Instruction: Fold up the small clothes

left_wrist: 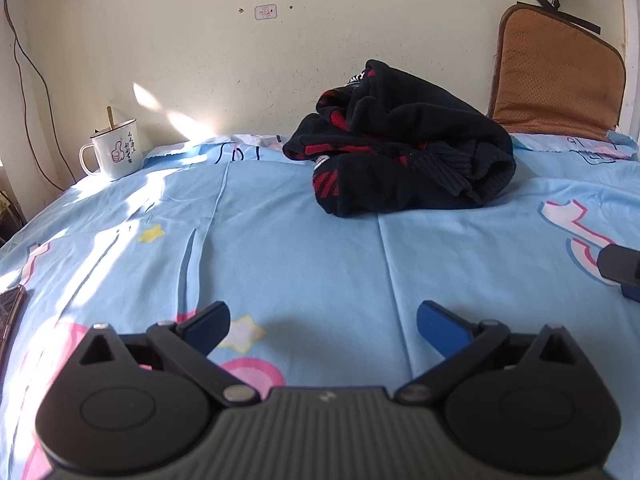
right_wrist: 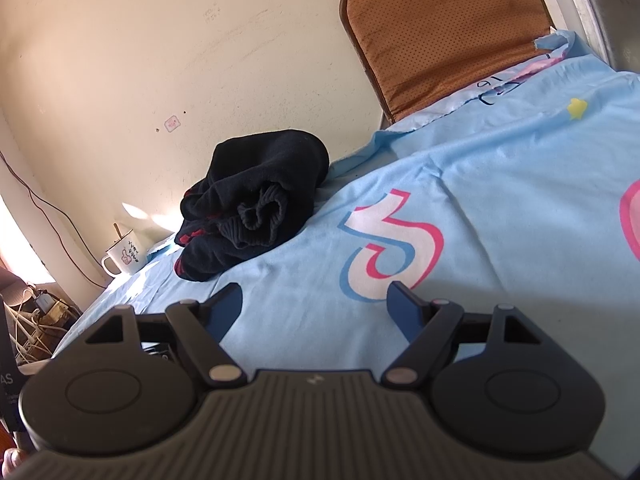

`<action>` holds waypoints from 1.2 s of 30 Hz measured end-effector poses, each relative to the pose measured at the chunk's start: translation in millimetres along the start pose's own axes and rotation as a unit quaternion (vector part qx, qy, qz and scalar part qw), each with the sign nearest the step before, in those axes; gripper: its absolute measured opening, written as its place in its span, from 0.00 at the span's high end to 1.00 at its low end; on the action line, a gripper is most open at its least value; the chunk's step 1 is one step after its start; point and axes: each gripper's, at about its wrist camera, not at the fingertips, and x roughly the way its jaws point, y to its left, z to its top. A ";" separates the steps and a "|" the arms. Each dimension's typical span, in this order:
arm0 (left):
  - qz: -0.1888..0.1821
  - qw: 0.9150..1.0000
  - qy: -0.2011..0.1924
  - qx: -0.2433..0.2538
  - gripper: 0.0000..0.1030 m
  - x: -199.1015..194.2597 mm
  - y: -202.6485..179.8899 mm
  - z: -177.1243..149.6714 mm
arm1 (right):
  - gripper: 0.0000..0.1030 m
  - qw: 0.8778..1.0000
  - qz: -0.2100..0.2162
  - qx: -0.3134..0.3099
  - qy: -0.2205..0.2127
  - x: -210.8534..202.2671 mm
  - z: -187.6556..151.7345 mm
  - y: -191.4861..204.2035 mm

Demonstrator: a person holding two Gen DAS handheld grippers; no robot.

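A crumpled black knitted garment with red stripes [left_wrist: 400, 144] lies in a heap on the light blue bedsheet [left_wrist: 320, 248], near the wall. The right wrist view shows the same garment [right_wrist: 256, 208] from its ribbed cuff side. My left gripper [left_wrist: 323, 320] hovers low over the sheet, well short of the garment, open and empty. My right gripper [right_wrist: 316, 300] is open too, with only sheet between its blue pads, to the right of the heap. A tip of the right gripper [left_wrist: 620, 268] shows at the right edge of the left wrist view.
A white enamel mug [left_wrist: 114, 152] with a stick in it stands at the far left by the wall. A brown cushion [left_wrist: 556, 80] leans on the wall at the far right. A phone [left_wrist: 10, 312] lies at the sheet's left edge. Cables [right_wrist: 36, 320] hang beyond the left side.
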 end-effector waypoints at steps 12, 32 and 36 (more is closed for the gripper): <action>0.002 1.000 0.003 -0.007 0.00 1.6 3.9 0.9 | 0.20 1.000 -0.001 0.004 -0.006 -1.2 -0.1 -1.1; 0.017 1.000 -0.002 -0.017 0.00 1.1 6.8 1.4 | 0.19 1.000 0.005 0.009 -0.023 -5.2 -0.6 -2.8; 0.024 1.000 -0.003 -0.019 0.00 0.4 6.9 1.3 | 0.19 1.000 0.006 0.009 -0.024 -6.5 -1.6 -2.7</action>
